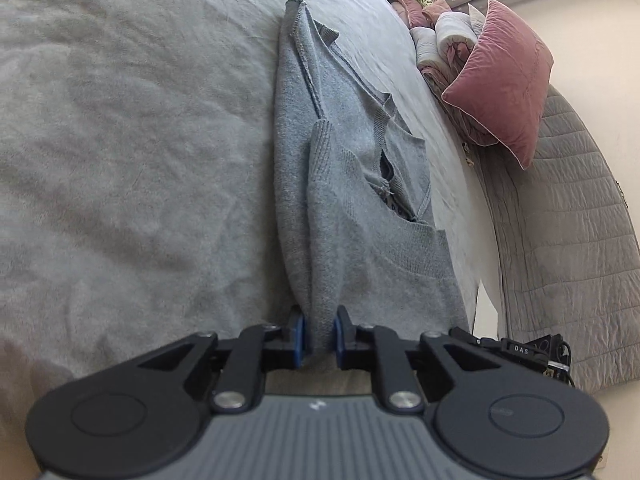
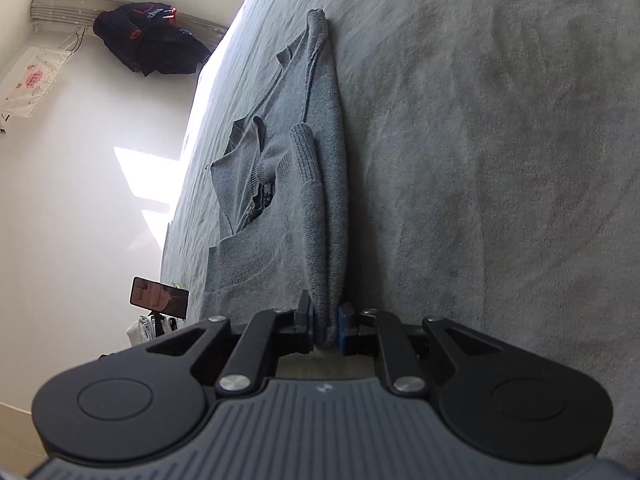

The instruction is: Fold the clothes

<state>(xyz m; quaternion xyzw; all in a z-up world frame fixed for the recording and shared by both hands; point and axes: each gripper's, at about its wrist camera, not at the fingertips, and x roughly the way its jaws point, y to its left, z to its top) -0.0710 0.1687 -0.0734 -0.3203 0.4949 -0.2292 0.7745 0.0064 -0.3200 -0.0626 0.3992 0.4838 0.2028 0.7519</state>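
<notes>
A grey knit sweater (image 1: 344,184) lies on the grey bed cover (image 1: 132,152), folded lengthwise with a ribbed sleeve cuff laid across it. My left gripper (image 1: 320,334) is shut on the sweater's near edge, the cloth bunched between its blue pads. In the right wrist view the same sweater (image 2: 296,184) stretches away from me over the bed cover (image 2: 500,160), and my right gripper (image 2: 327,326) is shut on a thick fold at its near end. The neck opening shows a dark label inside.
A pink cushion (image 1: 504,76) and rolled bedding (image 1: 444,36) rest against a quilted grey headboard (image 1: 572,240). Dark clothes (image 2: 152,40) hang by a window. A phone on a stand (image 2: 159,297) sits beside the bed, near the white wall.
</notes>
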